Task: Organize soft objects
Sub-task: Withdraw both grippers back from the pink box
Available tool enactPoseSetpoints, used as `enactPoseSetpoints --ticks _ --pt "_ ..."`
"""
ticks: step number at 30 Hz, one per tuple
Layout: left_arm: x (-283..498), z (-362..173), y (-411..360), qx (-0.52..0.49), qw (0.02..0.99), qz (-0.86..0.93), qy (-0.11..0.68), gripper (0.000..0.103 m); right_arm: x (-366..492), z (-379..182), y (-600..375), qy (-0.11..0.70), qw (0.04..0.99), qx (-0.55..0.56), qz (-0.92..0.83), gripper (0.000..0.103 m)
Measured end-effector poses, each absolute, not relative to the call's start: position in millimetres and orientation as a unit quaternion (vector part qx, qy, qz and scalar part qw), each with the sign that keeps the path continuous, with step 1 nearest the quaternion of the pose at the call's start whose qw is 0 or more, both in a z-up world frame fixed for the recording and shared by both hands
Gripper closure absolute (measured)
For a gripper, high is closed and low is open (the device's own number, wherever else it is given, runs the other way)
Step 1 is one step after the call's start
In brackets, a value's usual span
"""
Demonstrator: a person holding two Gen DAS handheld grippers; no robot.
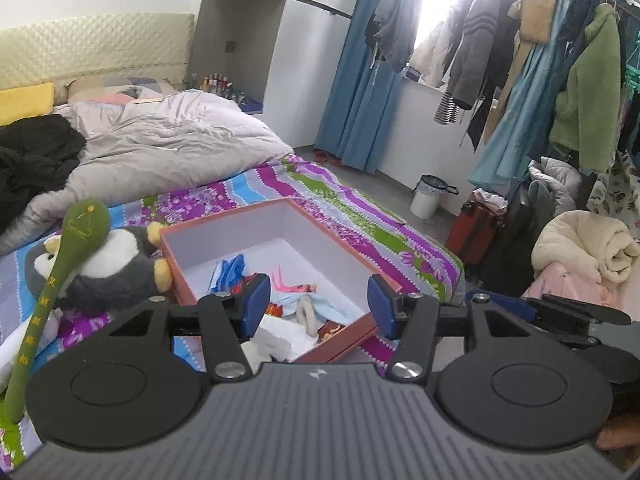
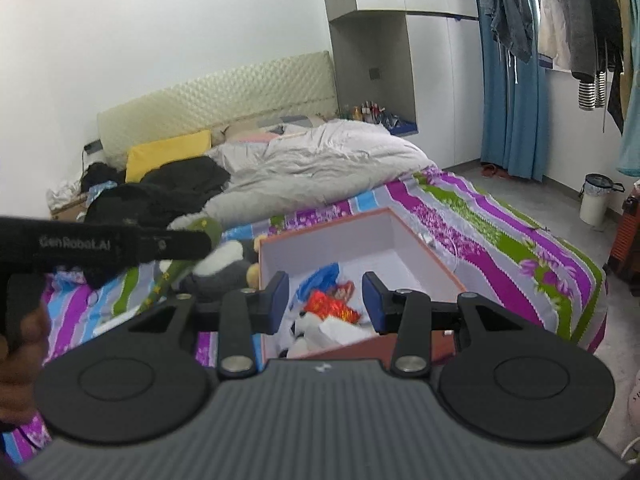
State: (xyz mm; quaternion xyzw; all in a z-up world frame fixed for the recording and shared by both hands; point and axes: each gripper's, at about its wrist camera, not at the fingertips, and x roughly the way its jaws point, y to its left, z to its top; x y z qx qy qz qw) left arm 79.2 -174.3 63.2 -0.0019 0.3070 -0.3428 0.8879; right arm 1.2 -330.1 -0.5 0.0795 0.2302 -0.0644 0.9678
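An orange-rimmed box with a white inside lies on the striped bedspread. In it lie several soft items: a blue one, a red one and a doll in pale blue. Left of the box sits a plush penguin with a long green plush leaning across it. My left gripper hovers open over the box's near part, nothing between its fingers. My right gripper is open and empty too, above the box's near end.
A crumpled grey duvet and black clothes cover the far half of the bed. A white bin and a red case stand on the floor to the right. Clothes hang on a rail at right.
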Motion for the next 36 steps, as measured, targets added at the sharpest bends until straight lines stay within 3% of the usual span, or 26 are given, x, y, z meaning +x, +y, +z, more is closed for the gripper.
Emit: enactPoseSetpoints --ticks 32,36 --pt "42.7 11.4 -140.6 -0.009 0.891 -0.29 0.35 0.043 -17.2 -42.5 -305.2 0.273 0.954 0.09 -0.081 0.059" --pt "44.4 12.7 -141.2 -0.01 0.891 -0.287 0.351 0.016 -15.8 -43.5 -305.1 0.274 0.954 0.092 -0.08 0.059"
